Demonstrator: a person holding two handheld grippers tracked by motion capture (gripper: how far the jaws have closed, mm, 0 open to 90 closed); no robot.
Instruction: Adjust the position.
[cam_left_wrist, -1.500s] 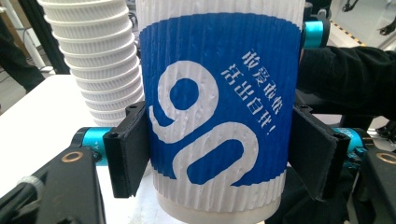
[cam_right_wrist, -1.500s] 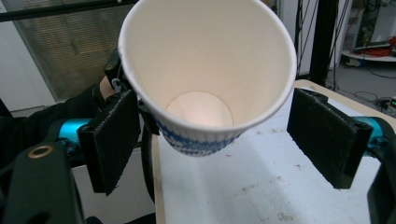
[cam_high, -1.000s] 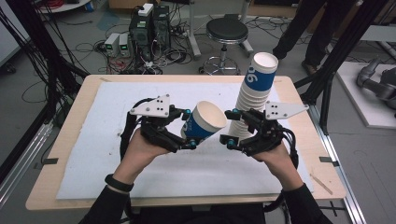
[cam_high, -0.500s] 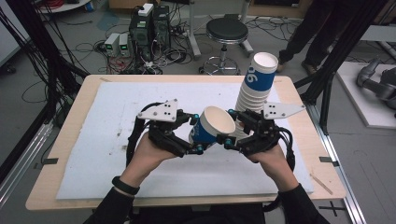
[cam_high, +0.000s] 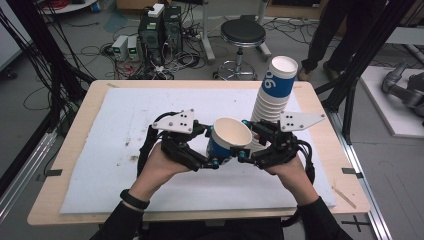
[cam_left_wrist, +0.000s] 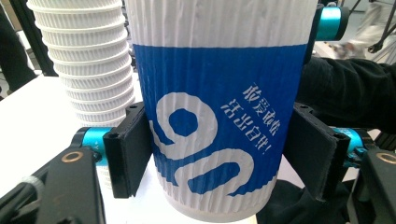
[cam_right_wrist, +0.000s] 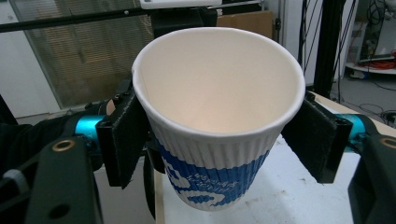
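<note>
Meeting over the table's middle, both hands angle inward: the left gripper (cam_high: 216, 162) clamps the cup (cam_high: 227, 141) low on its blue band, the right gripper (cam_high: 239, 154), jaws just closing, pinches it under the rim, beside the stack (cam_high: 272, 97).

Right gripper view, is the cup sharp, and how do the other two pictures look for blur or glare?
Right gripper view: the cup is sharp, the room behind soft. Left gripper view: the cup's print is crisp, the cup stack slightly soft. High view: evenly lit, mildly soft, no strong glare on the white mat.
</note>
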